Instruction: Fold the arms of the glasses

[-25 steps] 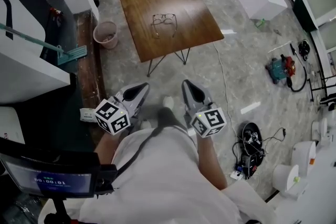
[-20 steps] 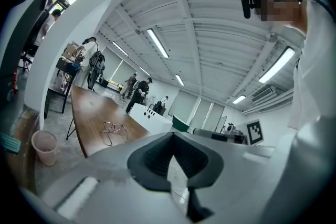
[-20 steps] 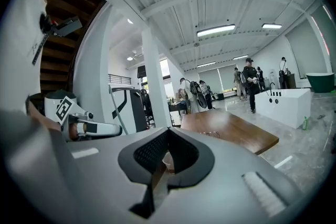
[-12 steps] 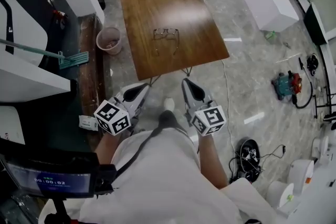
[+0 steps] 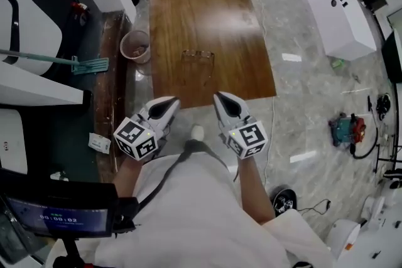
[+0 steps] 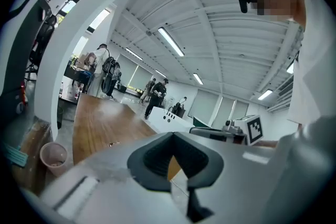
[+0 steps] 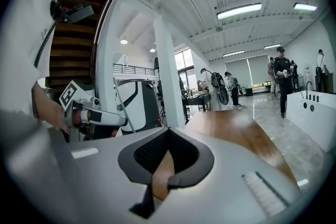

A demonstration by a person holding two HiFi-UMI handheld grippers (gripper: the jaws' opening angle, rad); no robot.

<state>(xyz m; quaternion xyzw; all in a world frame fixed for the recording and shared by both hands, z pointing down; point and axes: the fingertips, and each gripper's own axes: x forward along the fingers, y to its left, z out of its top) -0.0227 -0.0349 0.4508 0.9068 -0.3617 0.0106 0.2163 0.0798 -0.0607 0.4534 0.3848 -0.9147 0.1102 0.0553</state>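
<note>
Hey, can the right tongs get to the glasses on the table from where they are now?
Probably not yet. The right tongs, shut, hang about at the near edge of the wooden table, and the glasses lie further in. Nothing on the table blocks the way.

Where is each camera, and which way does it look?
Head view: on the person's head, looking down at the table and glasses; shows their shirt, left gripper and right gripper.
Left gripper view: on that gripper, facing along its shut jaws over the table; the right gripper shows.
Right gripper view: likewise; the left gripper shows.
Shared: the table.
</note>
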